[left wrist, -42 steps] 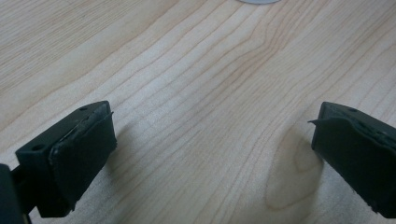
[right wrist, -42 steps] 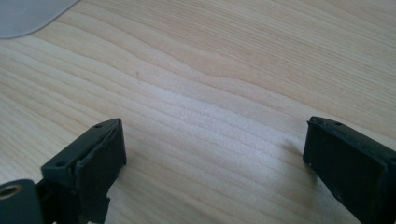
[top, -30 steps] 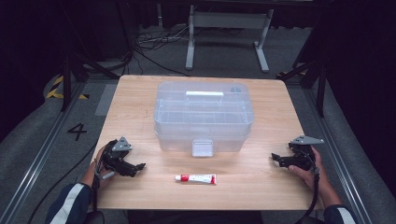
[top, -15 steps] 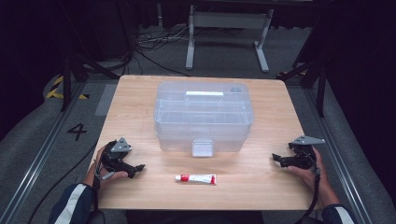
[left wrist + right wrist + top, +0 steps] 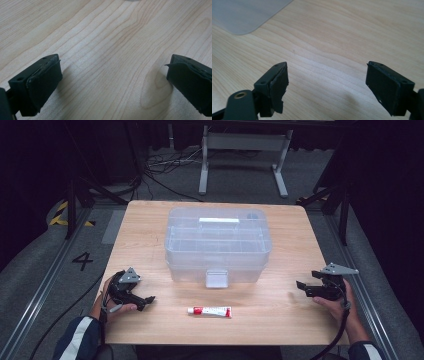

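Both tongs gaped, holding nothing: the left tongs (image 5: 148, 299) rested nearer the tube (image 5: 209, 311), which lay just to their right near the counter (image 5: 145, 220) front edge (long axis crosswise). The right tongs (image 5: 300, 285) sat farther off; beyond stood the clear box (image 5: 218, 245).

High view: fixed above the near edge of the table (image 5: 150, 220), facing forward and down, far enough to take in the whole top, the box (image 5: 218, 245) at its centre and the floor beyond. Left gripper view: rides low and close over bare wood left of the box, looking along its own jaws. Right gripper view: equally close, right of the box, whose corner (image 5: 249, 15) enters at top left. All three share the tabletop.
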Tool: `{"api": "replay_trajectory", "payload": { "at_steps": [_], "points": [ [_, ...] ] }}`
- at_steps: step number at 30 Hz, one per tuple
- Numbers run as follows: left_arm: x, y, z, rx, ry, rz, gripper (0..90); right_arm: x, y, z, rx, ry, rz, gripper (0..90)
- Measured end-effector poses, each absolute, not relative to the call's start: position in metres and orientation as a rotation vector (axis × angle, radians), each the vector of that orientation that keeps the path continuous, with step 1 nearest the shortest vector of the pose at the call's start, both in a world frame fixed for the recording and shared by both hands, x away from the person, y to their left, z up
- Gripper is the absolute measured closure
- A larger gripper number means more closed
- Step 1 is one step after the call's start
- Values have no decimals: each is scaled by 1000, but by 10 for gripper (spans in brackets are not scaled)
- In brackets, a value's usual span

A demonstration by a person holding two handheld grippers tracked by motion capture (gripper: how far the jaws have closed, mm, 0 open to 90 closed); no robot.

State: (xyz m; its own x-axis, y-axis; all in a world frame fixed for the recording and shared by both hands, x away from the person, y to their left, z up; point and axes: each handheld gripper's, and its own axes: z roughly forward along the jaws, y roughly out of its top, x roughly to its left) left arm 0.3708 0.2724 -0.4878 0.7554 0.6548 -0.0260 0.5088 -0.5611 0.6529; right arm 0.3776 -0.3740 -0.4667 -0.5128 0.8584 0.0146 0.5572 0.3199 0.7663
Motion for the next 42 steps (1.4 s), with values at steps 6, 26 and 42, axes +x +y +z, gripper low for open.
{"api": "replay_trajectory", "payload": {
  "at_steps": [6,26,42],
  "points": [
    [371,272,-488,2292,868,289,1,375,-374,-438,1189,2170,1048,225],
    [371,272,-488,2292,867,288,1,414,-325,-333,922,2176,1117,251],
    [371,272,-488,2292,868,289,1,451,-255,-301,767,2259,1149,317]
  ]
}}
